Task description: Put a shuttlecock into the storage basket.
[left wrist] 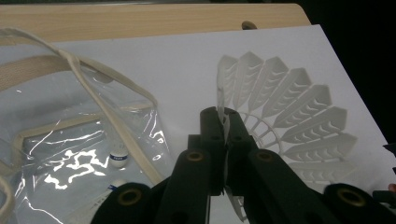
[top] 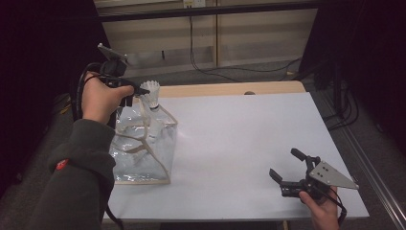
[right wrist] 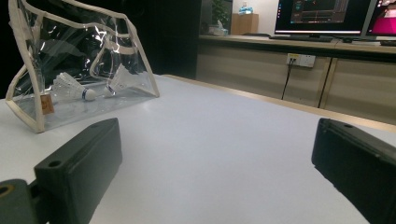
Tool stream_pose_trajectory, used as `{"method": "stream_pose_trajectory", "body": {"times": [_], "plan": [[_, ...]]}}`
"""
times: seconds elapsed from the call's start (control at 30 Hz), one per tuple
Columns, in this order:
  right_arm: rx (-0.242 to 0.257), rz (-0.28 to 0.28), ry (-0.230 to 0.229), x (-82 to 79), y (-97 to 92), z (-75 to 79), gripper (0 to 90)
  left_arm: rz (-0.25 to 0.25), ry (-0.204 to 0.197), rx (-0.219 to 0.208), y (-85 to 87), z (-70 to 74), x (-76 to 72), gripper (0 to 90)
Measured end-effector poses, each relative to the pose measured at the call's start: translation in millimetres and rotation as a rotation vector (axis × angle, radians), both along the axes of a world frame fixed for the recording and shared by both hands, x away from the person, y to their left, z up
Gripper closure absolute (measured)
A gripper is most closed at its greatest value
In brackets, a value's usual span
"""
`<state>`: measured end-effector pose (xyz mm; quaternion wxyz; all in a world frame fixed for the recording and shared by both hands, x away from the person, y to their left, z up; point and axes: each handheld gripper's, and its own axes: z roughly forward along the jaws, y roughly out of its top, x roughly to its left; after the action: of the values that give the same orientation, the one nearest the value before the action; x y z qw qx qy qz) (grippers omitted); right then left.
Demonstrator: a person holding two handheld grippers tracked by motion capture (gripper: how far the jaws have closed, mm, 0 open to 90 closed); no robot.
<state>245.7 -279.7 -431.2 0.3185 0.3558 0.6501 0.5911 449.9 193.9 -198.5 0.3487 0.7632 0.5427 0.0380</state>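
Left fingers (left wrist: pixel 225 122) pinch shuttlecock (left wrist: pixel 285 121) | right fingers (top: pixel 282 165) spread | white table (top: pixel 239 139), dark room

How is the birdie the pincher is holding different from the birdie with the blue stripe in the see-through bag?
The held shuttlecock is up in the air above the table, pinched by its skirt edge in the left gripper; the blue-banded shuttlecock lies on its side inside the clear bag. The held one is outside the bag, near its opening; the other rests at the bottom, touched by no gripper. Both have white feather-patterned skirts.
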Motion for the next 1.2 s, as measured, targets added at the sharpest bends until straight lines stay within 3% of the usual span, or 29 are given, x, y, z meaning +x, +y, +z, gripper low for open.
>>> {"method": "stream_pose_trajectory", "body": {"times": [1.2], "plan": [[-0.001,0.000,0.000,-0.1,0.3,0.4,1.8,0.043,-0.006,0.015,23.7,2.5,-3.0,89.7]]}}
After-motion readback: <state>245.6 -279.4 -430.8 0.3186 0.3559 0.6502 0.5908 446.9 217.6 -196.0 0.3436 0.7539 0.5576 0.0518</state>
